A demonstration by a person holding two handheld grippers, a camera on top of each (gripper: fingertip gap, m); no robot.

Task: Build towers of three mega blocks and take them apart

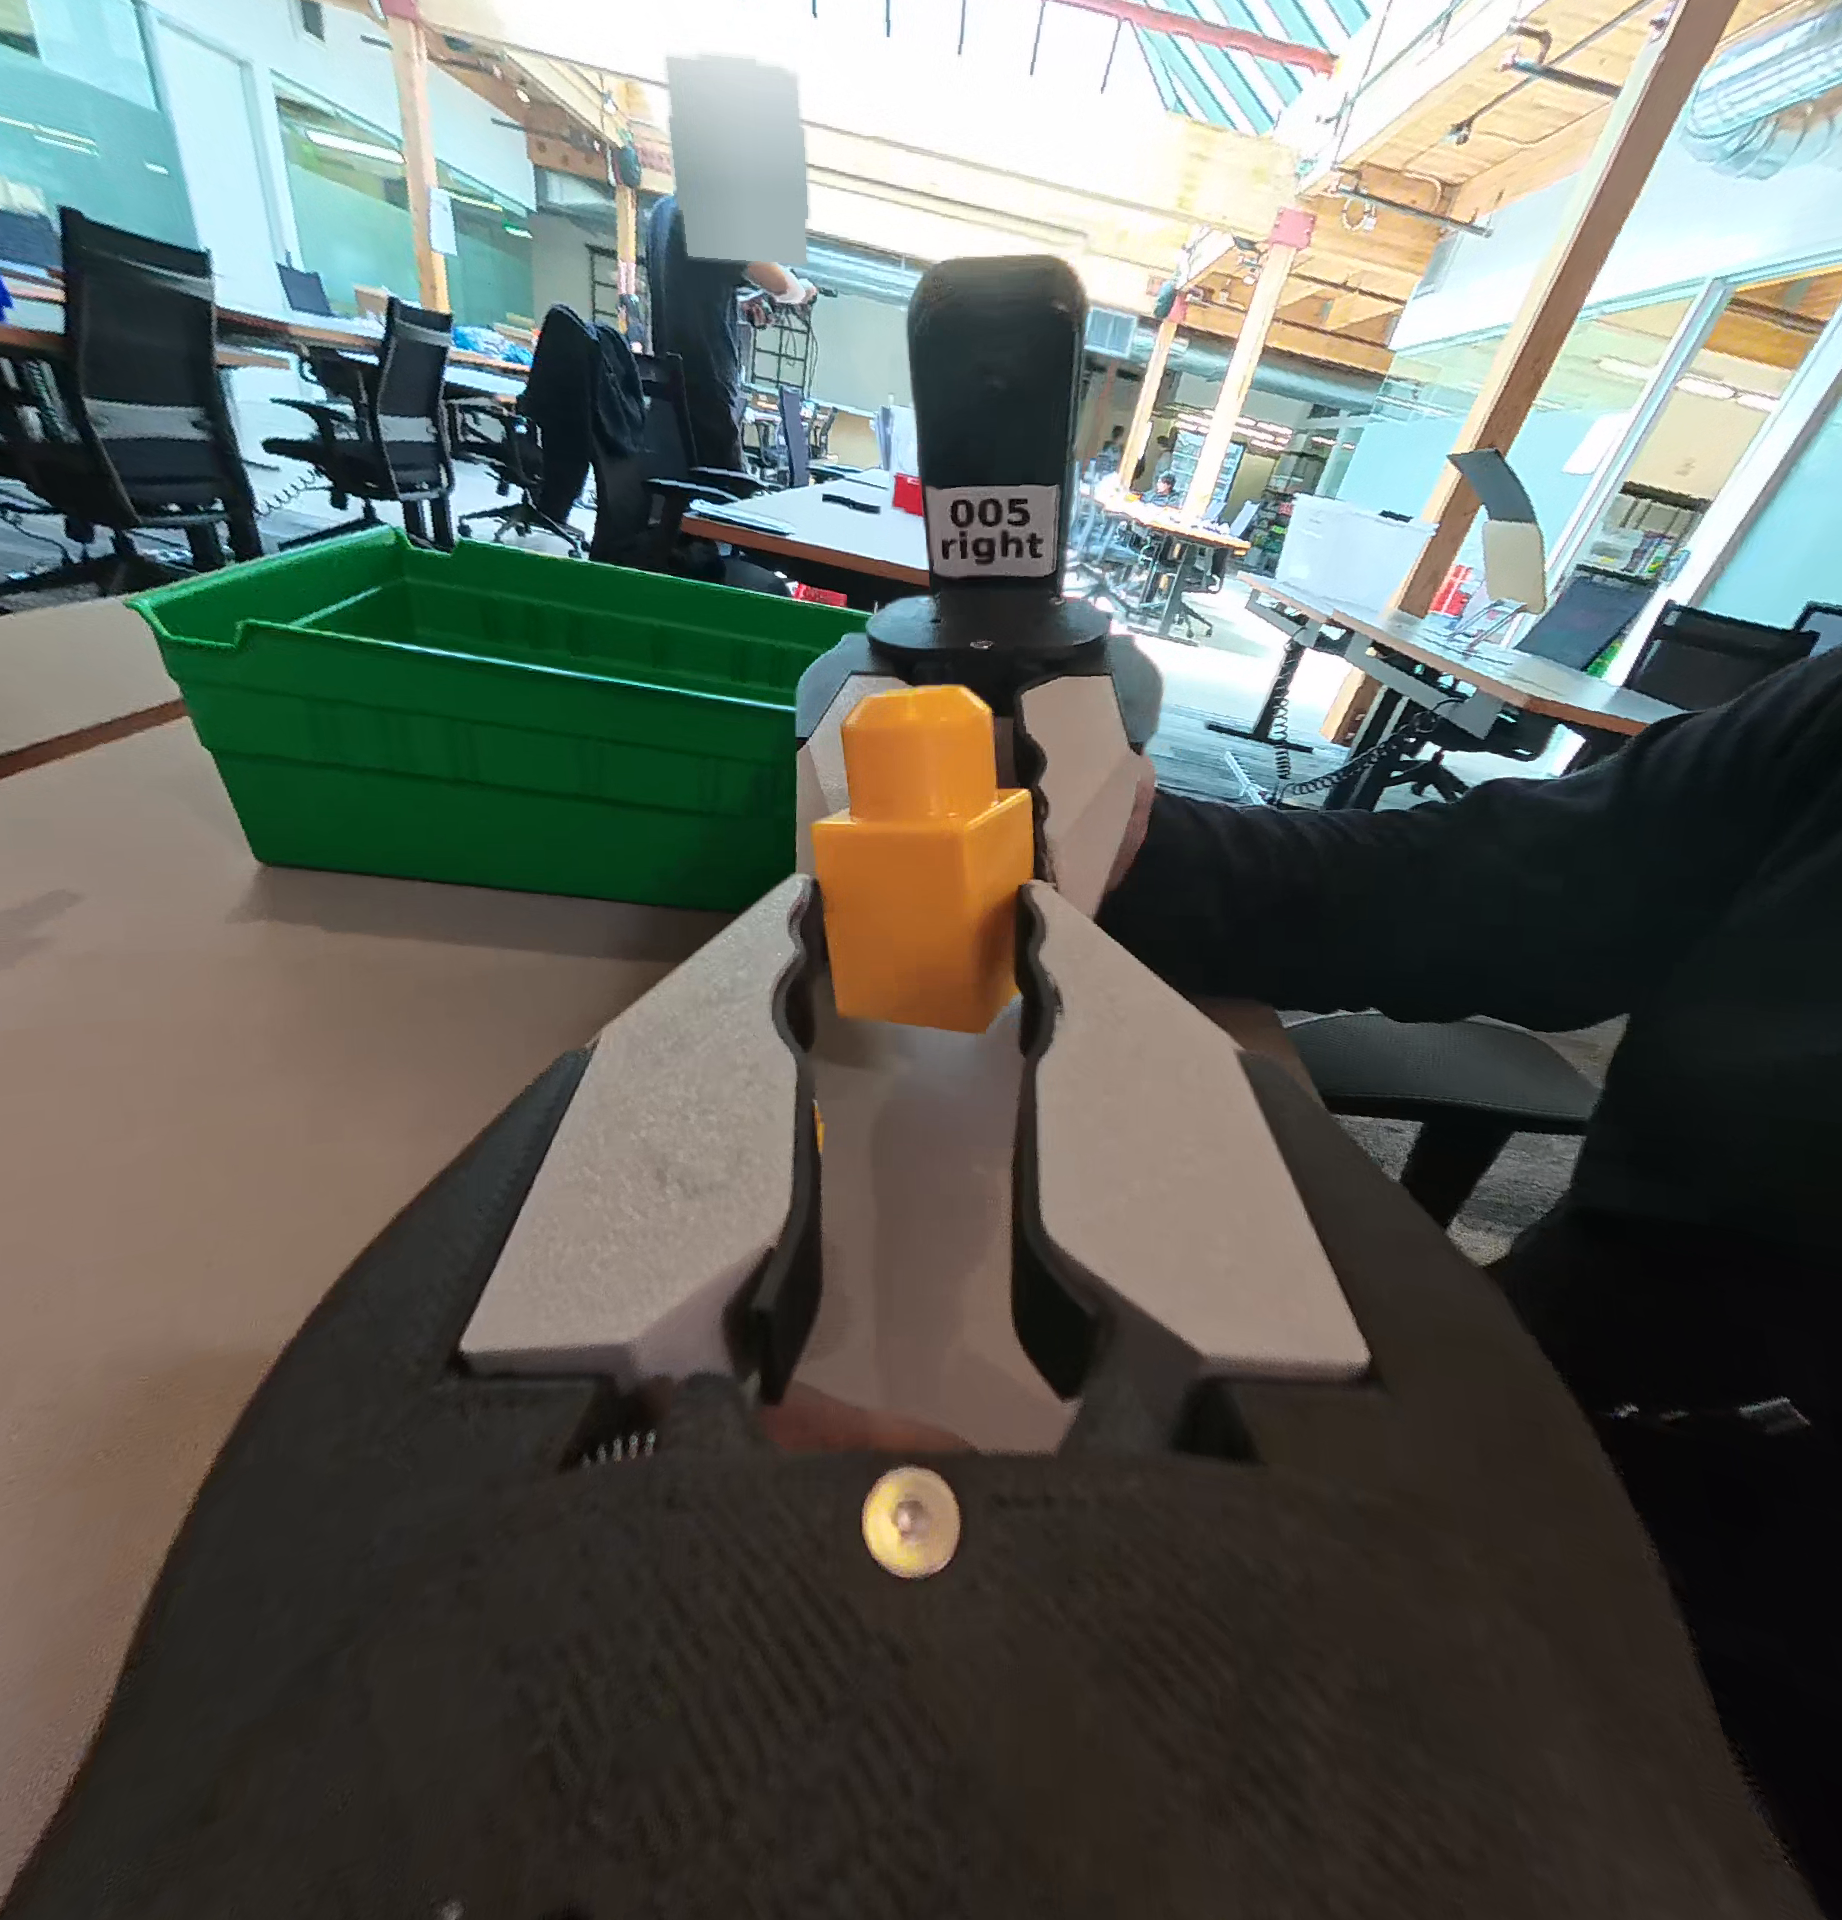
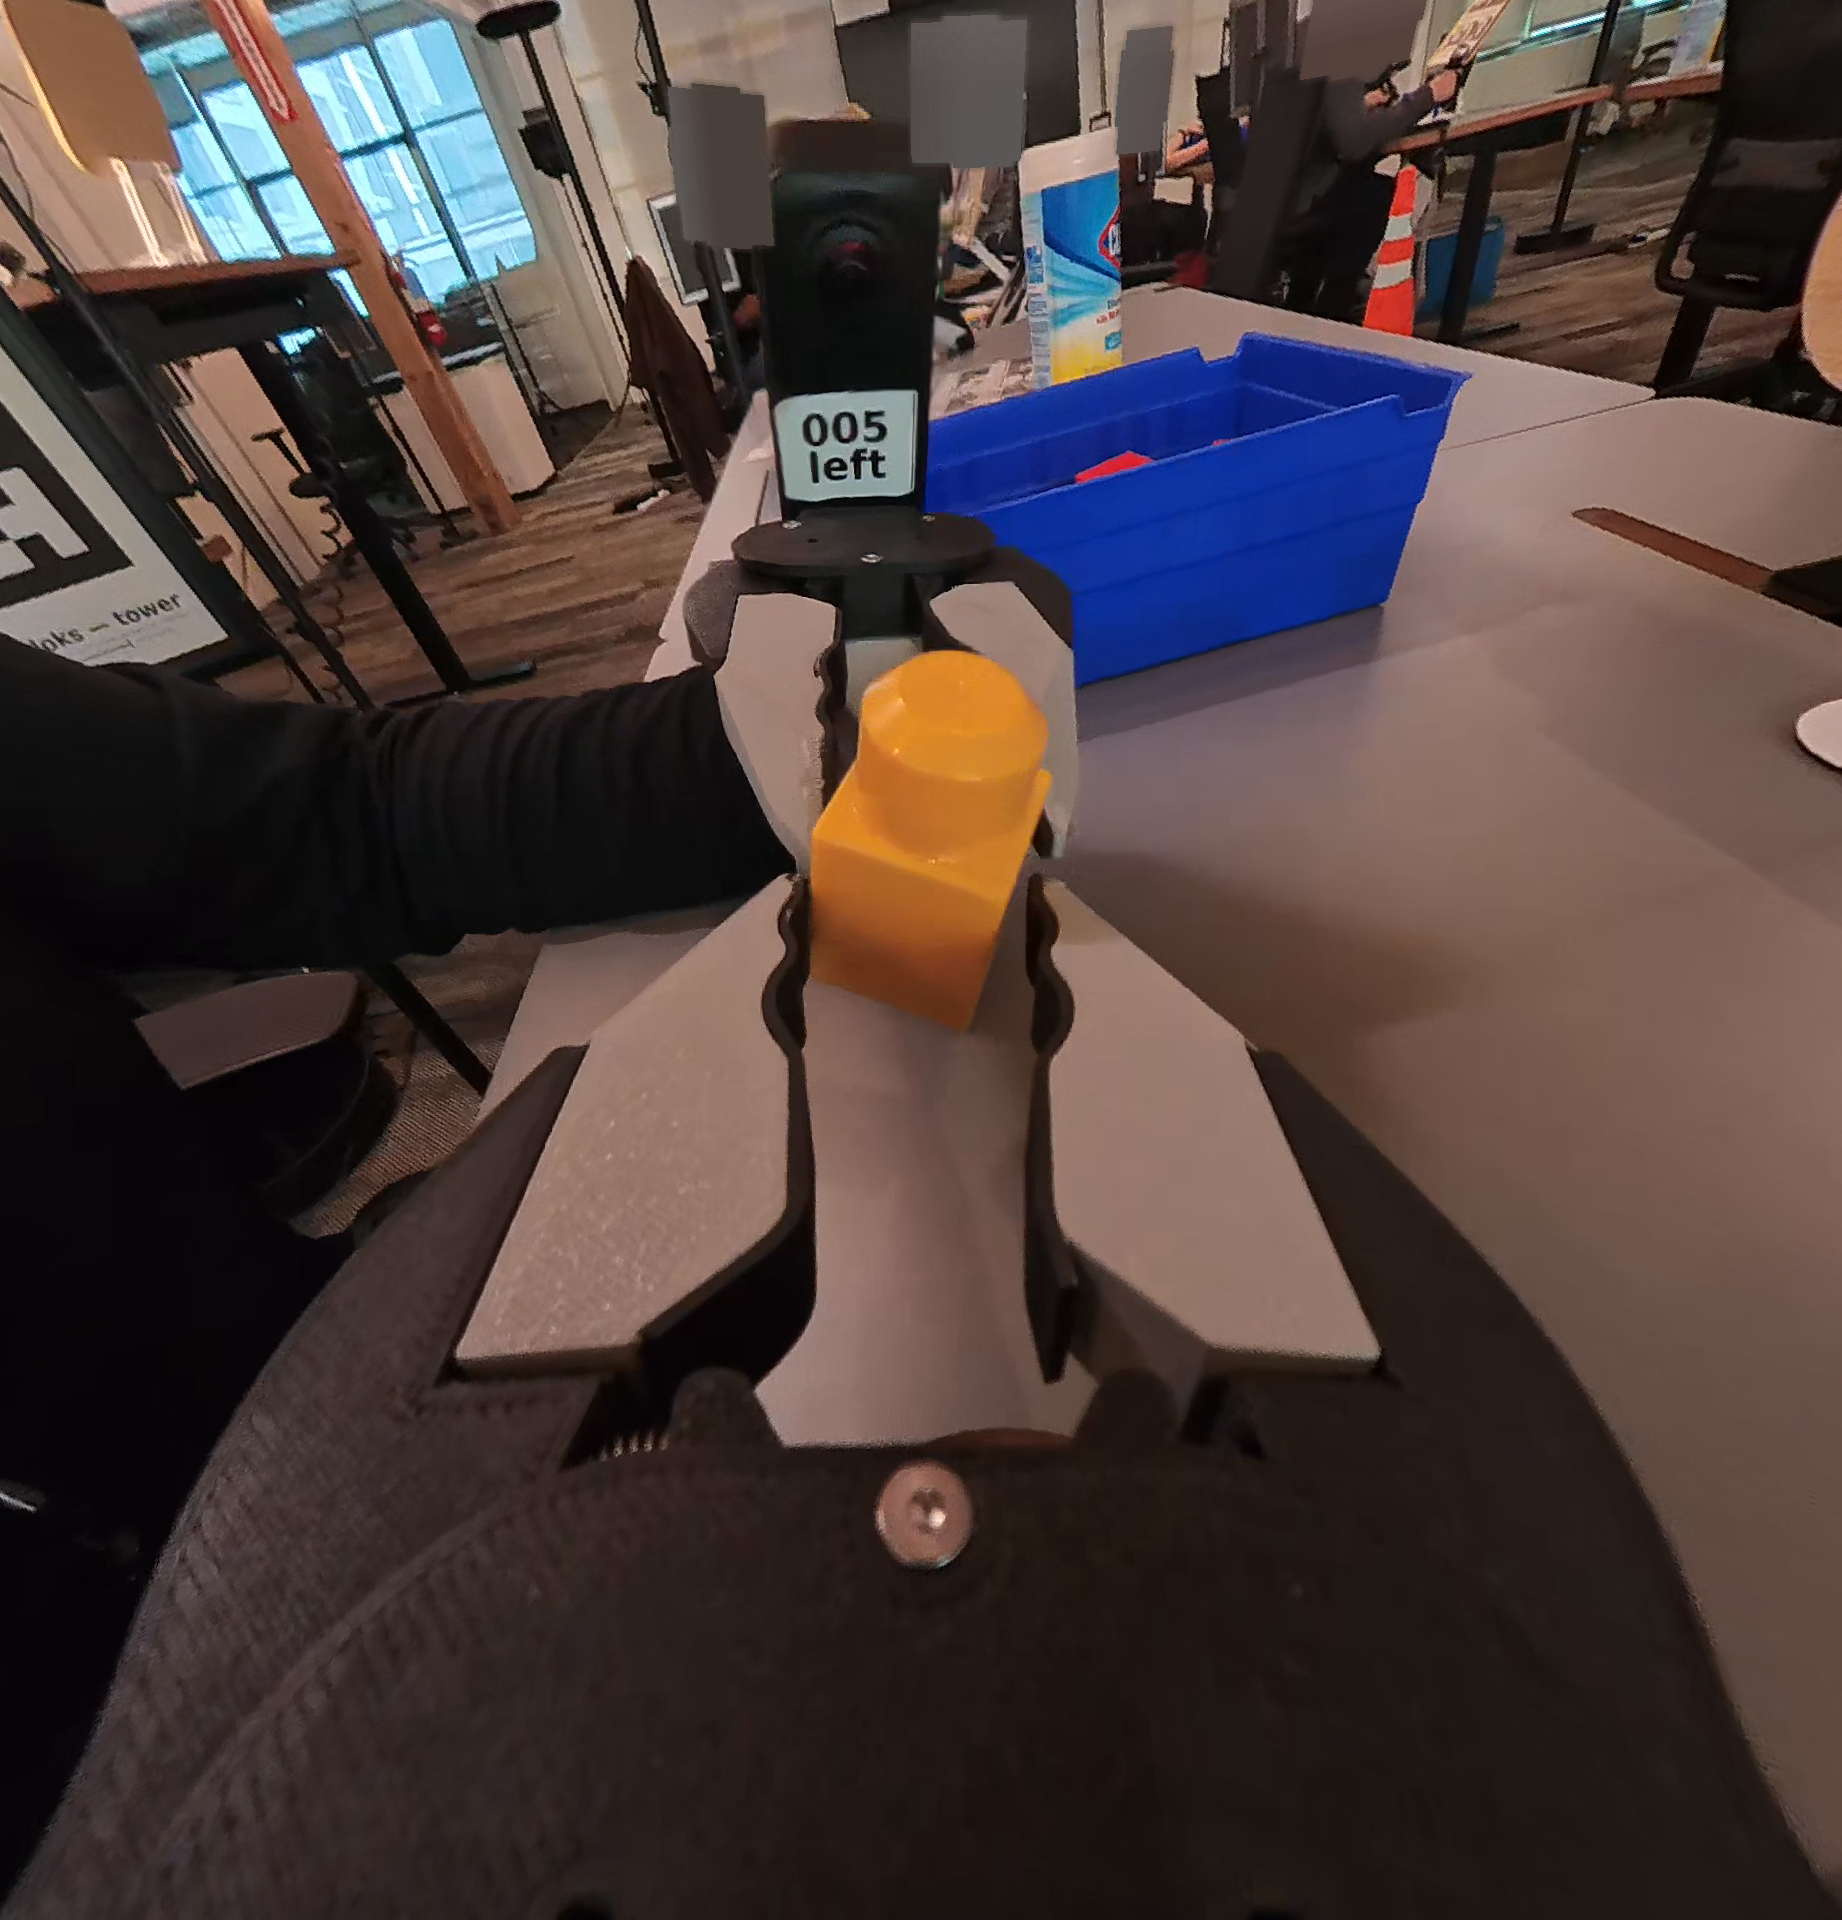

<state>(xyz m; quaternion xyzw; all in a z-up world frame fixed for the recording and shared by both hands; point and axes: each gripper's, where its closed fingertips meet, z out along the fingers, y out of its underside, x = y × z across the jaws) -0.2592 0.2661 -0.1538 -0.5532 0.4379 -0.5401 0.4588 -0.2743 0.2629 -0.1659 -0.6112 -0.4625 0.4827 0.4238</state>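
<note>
One yellow mega block (image 1: 922, 914) with a single stud on top sits between both grippers, which face each other. My left gripper (image 1: 917, 935) is shut on its body, with both pads touching its sides. My right gripper (image 2: 917, 935) closes on the same block (image 2: 912, 914) from the opposite side; its left pad touches, and its right pad meets the block only near the tip. The right gripper also shows behind the block in the left wrist view (image 1: 1000, 769), and the left gripper shows behind it in the right wrist view (image 2: 896, 686). The block is upright, at or just above the table.
A green bin (image 1: 460, 727) stands on the tan table (image 1: 169, 1143), left of and beyond the block. A blue bin (image 2: 1187, 520) holding red blocks (image 2: 1114, 468) stands beyond and to the right, with a wipes canister (image 2: 1073, 260) behind it. Black sleeves reach in from the table's near edge. Only a small space, under 4 cm, lies between the two pairs of fingers.
</note>
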